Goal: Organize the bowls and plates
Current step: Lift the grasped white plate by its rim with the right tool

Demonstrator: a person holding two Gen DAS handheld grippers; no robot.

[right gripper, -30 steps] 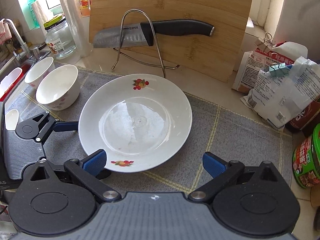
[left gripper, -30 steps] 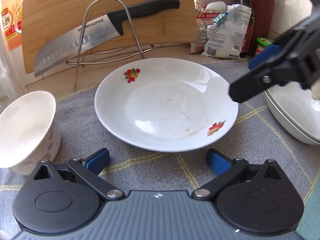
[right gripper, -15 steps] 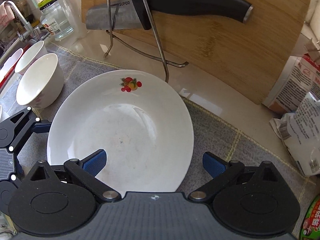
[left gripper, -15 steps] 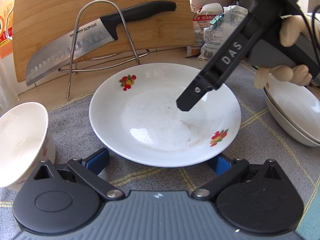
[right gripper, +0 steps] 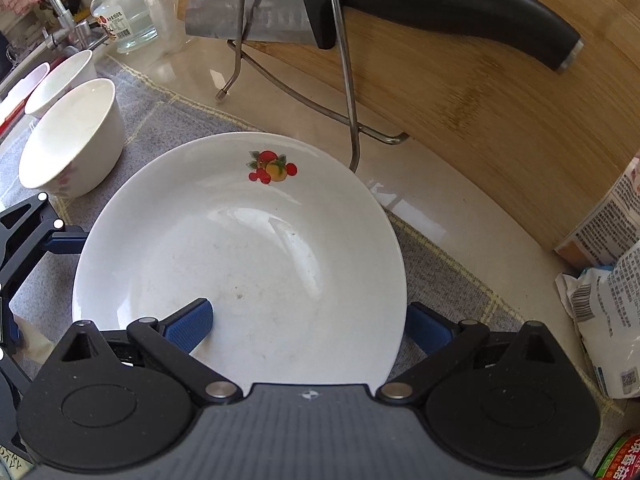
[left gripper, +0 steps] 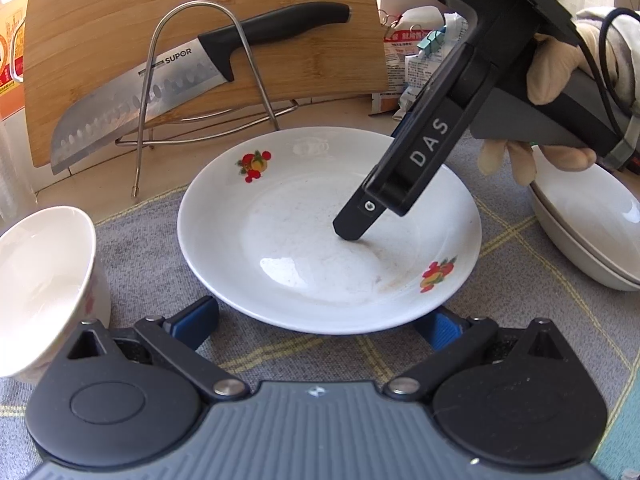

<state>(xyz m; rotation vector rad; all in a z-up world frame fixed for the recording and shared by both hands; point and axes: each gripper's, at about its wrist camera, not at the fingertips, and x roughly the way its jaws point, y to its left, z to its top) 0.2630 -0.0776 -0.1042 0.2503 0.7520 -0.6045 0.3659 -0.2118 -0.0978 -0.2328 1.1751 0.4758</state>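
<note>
right hand-held gripper (right gripper: 308,320) spread astride plate (right gripper: 240,248) rim | left hand-held gripper (left gripper: 320,320) wide

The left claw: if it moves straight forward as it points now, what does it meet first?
Probably the near rim of the fruit-print plate, which lies between the open left claw fingers; depth is unclear.

"SUPOR" on knife (left gripper: 136,98), "DAS" on right tongs (left gripper: 352,232)

My left camera looks low across the plate (left gripper: 328,240) toward the cutting board (left gripper: 200,40); my right looks steeply down, close; both share them.
</note>
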